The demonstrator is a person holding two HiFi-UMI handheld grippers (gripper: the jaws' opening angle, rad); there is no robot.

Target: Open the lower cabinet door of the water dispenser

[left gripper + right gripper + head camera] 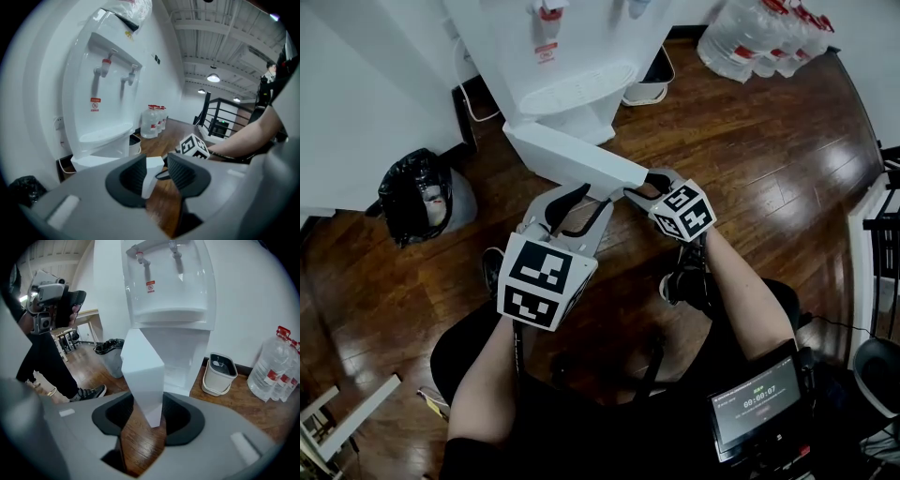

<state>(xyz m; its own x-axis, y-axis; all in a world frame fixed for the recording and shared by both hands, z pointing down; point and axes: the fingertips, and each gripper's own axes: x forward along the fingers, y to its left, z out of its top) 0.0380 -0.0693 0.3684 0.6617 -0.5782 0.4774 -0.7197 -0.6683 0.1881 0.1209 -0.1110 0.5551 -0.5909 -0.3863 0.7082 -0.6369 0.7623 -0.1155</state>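
Note:
The white water dispenser (572,66) stands at the top, with its lower cabinet door (572,159) swung out toward me. My right gripper (649,184) is shut on the door's free end. In the right gripper view the door's edge (143,371) stands upright between both pads of that gripper (147,416). My left gripper (579,208) is just below the door and stands open. In the left gripper view the door's corner (151,173) lies between the jaws of the left gripper (157,176), against the left pad with a gap on the right.
A bin lined with a black bag (417,192) stands left of the dispenser. A small white bucket (652,80) sits at its right, and water bottles (759,37) stand further right. A person holding a camera (51,301) stands at the left in the right gripper view.

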